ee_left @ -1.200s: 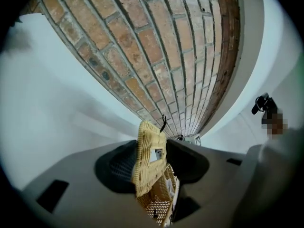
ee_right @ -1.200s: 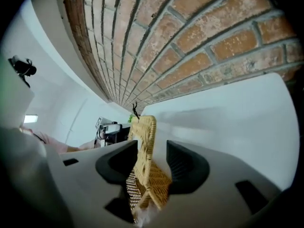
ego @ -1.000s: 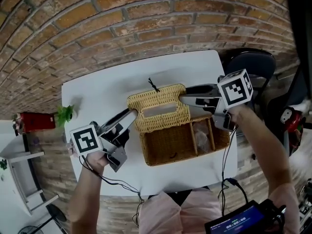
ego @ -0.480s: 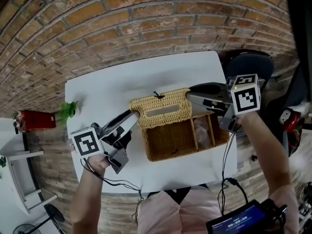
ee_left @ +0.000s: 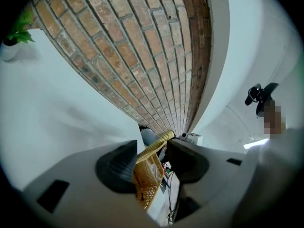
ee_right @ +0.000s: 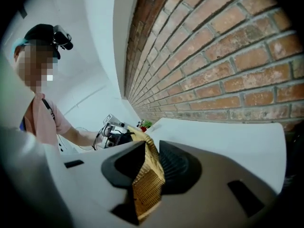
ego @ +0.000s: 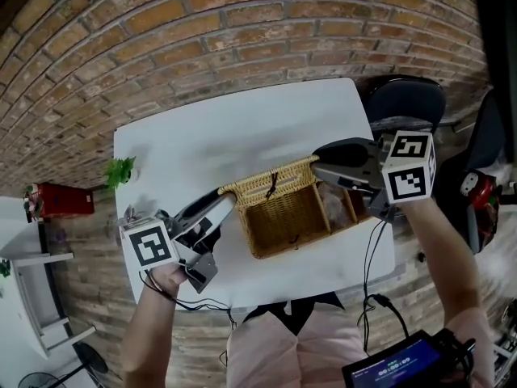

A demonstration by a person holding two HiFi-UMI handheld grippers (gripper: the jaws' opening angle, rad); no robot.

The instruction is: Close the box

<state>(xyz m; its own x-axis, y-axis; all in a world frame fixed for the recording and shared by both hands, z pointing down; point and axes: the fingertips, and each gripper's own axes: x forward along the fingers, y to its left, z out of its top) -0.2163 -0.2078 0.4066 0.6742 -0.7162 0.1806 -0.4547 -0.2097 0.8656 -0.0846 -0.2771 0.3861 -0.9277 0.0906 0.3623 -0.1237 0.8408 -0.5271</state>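
Observation:
A wicker box sits open on the white table. Its wicker lid stands tilted up on edge above the back rim, a black loop hanging from it. My left gripper is shut on the lid's left end; in the left gripper view the lid runs between the pads of that gripper. My right gripper holds the lid's right end. Its jaws have just been opening a little, and the lid still sits pinched between the pads of that gripper.
A pale wrapped item lies in the box's right compartment. A small potted plant stands at the table's left edge. A dark chair is behind the table's right corner, and cables hang over the near edge.
Both grippers have risen and swung the lid up from lying back flat to standing nearly on edge over the box. The right gripper has rolled with it.

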